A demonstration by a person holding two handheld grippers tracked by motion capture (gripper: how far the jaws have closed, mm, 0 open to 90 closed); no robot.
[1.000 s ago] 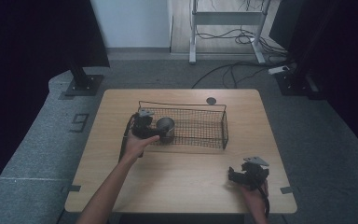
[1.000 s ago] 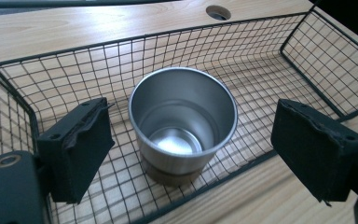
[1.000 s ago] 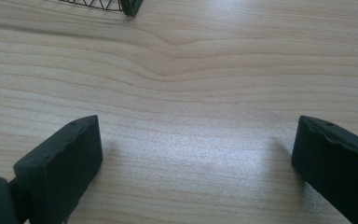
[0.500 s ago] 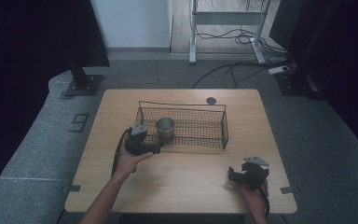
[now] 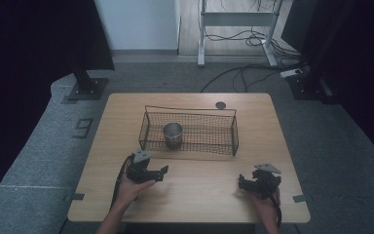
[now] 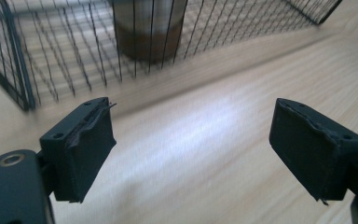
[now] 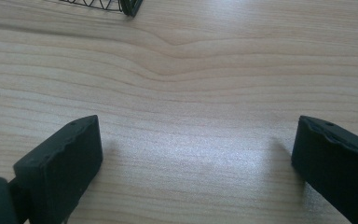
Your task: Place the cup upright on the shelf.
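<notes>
On the desk (image 5: 195, 195), high view: I see a black wire basket (image 5: 189, 130) sitting toward the far edge, roughly centred between the left and right edges. A metal cup (image 5: 172, 135) stands upright inside it, in the left half, close to the basket's near wall. A small dark disc (image 5: 220, 105) lies on the desk just beyond the basket's far right corner. My left gripper (image 5: 152, 171) sits near the front edge, left of centre, just short of the basket's near left corner and apart from it. My right gripper (image 5: 252, 182) rests near the front right corner, well apart from the basket.

Left gripper view: jaws released, spread wide, bare wood between them. The basket's (image 6: 74, 56) near wall runs across the top, its corner at the left. Behind the mesh stands the cup (image 6: 147, 28), only its lower part in frame, somewhat blurred.

Right gripper view: jaws released, spread wide, low over bare wood grain. One basket corner (image 7: 121, 5) is just visible at the top edge.
</notes>
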